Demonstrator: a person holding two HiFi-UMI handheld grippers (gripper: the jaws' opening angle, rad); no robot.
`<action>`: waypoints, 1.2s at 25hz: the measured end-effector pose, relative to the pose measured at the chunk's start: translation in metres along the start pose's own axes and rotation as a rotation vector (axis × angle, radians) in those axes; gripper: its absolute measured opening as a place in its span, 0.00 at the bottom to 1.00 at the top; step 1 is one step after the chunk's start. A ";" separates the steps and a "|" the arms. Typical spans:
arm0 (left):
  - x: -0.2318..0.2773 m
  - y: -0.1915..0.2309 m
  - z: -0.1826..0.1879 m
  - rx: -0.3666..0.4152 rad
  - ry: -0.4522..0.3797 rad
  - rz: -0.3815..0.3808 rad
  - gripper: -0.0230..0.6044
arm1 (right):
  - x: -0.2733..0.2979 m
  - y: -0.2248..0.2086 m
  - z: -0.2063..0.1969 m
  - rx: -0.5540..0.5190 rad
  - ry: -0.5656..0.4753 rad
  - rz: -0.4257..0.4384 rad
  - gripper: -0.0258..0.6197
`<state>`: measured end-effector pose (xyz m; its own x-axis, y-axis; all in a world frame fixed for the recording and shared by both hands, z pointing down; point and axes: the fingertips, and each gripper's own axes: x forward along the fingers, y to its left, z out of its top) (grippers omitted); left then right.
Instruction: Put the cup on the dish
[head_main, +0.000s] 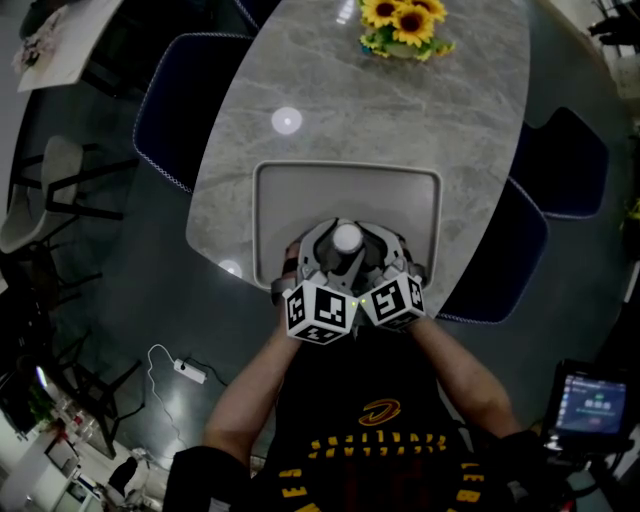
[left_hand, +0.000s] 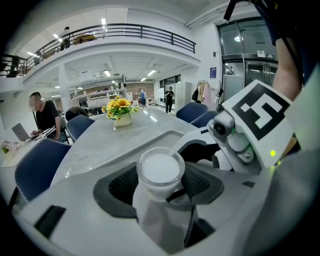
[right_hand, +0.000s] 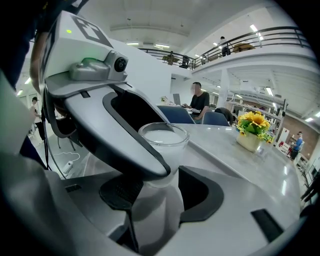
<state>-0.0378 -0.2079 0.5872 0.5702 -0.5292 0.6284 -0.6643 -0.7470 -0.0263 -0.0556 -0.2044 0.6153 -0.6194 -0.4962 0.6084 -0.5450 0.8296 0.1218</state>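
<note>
Cup (head_main: 346, 238), filled with something white, stands upright between two jaw pairs: left hand-held gripper (left_hand: 162, 182) and right hand-held gripper (right_hand: 160, 187) both clamp it. It is over the near part of the dish (head_main: 350, 185) on the surface (head_main: 400, 90). Set-down and release apparently remain.

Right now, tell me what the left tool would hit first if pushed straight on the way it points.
The cup, clamped between the left tool's jaws, so nothing else comes first. Past the cup the line seems to run over the dish toward the sunflowers, though depth is unclear.
</note>
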 end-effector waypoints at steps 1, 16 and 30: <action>0.000 0.000 -0.001 0.000 0.001 0.000 0.46 | 0.000 0.000 0.000 -0.003 0.002 0.000 0.39; 0.003 -0.002 -0.010 -0.004 -0.003 0.009 0.46 | 0.005 0.006 -0.010 -0.018 0.030 0.012 0.38; 0.006 0.000 -0.012 -0.029 -0.020 0.019 0.46 | 0.008 0.005 -0.013 -0.014 0.035 0.020 0.38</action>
<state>-0.0402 -0.2067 0.6007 0.5669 -0.5510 0.6124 -0.6886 -0.7250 -0.0149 -0.0564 -0.2014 0.6308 -0.6099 -0.4700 0.6381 -0.5245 0.8430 0.1195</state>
